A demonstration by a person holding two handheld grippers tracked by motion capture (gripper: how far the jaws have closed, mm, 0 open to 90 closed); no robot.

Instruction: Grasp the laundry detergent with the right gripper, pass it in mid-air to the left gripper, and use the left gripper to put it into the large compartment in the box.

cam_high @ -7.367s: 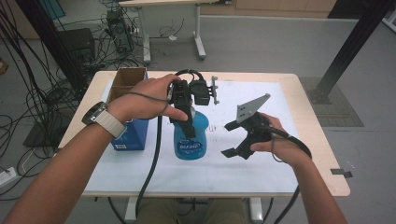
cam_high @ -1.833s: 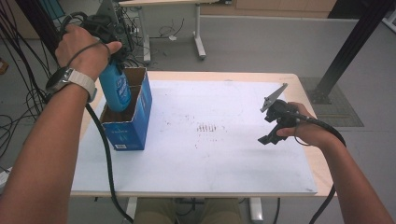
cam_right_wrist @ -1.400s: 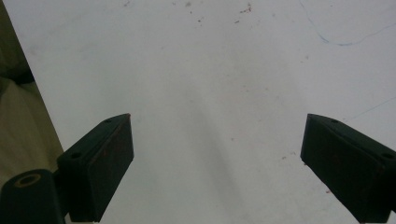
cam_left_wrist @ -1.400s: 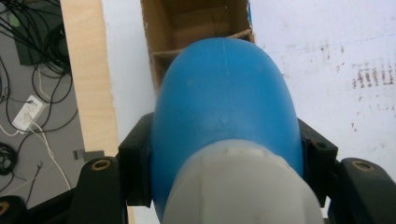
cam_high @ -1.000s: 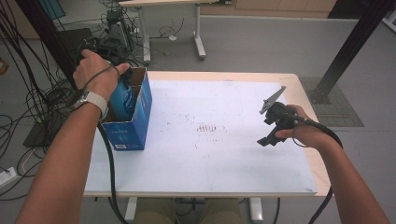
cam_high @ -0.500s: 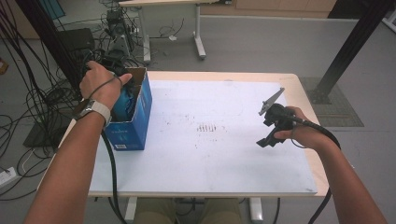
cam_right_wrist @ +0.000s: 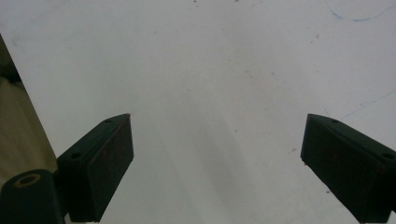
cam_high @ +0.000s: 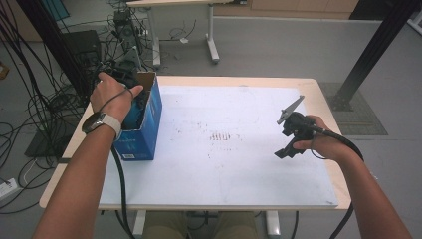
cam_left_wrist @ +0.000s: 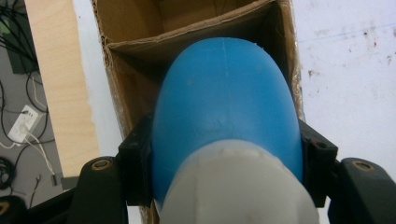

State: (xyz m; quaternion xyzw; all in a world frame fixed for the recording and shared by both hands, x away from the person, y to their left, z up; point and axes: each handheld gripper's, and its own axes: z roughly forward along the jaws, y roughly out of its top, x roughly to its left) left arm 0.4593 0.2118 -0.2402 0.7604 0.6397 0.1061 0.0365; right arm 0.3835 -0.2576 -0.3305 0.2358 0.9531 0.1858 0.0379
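Note:
A blue bottle [cam_left_wrist: 229, 102] with a white cap [cam_left_wrist: 233, 186] is clamped between the jaws of my left gripper [cam_left_wrist: 226, 154], which press on both its sides. It hangs partway inside the open blue cardboard box [cam_high: 144, 137] at the table's left edge, base down between the brown inner walls [cam_left_wrist: 135, 74]. In the high view a hand covers most of the left gripper, and a strip of the bottle [cam_high: 133, 118] shows below it. My right gripper [cam_high: 284, 137] hovers over the right side of the table, its jaws [cam_right_wrist: 217, 163] wide apart with nothing between them.
A white sheet [cam_high: 224, 164] with faint red marks covers the wooden table [cam_high: 323, 109]. Cables and equipment [cam_high: 54, 99] crowd the floor left of the box. Another table's legs [cam_high: 211, 30] stand behind, and a black post [cam_high: 368, 55] rises at the far right.
My left hand has sunk, taking the blue bottle from above the box down into it. The right gripper has stayed where it was.

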